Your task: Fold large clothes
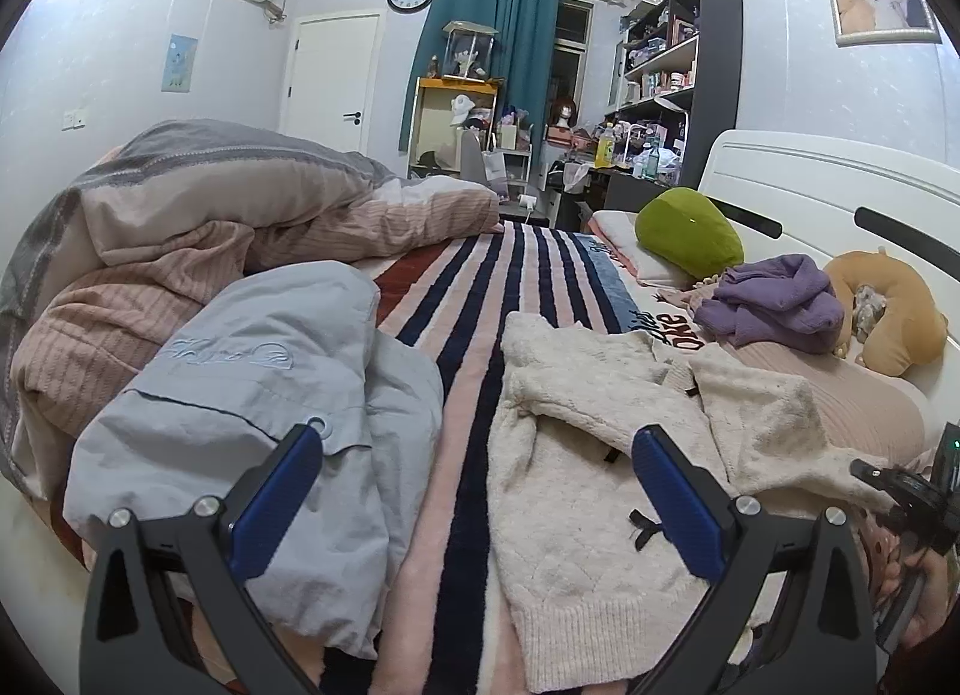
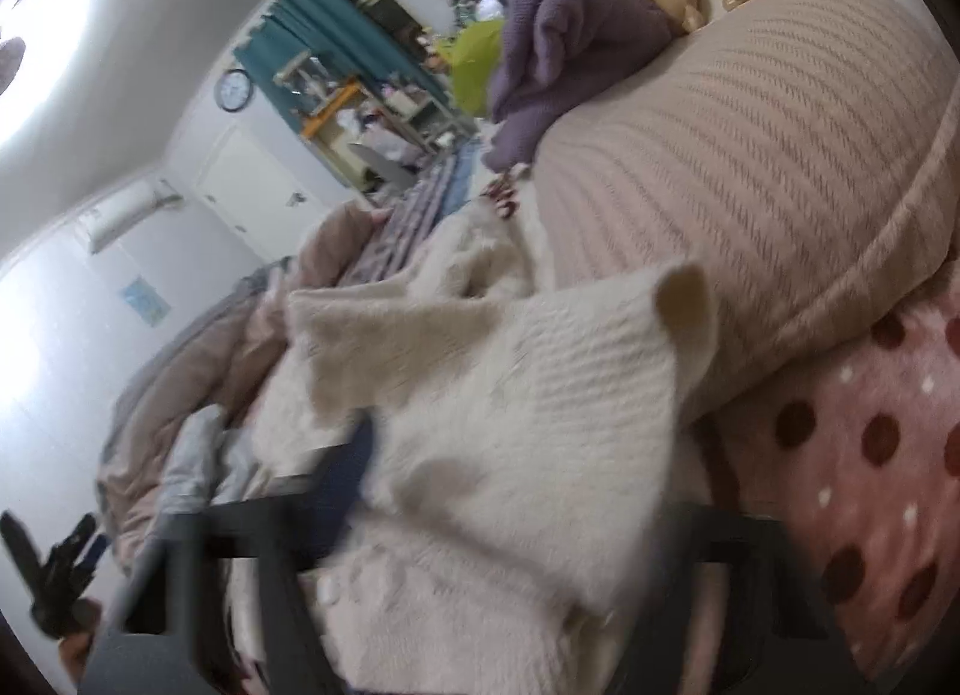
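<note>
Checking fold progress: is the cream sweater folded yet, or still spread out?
Not folded. The cream sweater lies loosely spread and rumpled on the striped blanket, one sleeve flung sideways. No neat fold shows.

Left claw [image 1: 477, 455] black arms, blue pads [image 1: 678, 500], silver screws

Cream sweater [image 1: 576, 455], navy-striped blanket [image 1: 480, 299]
</note>
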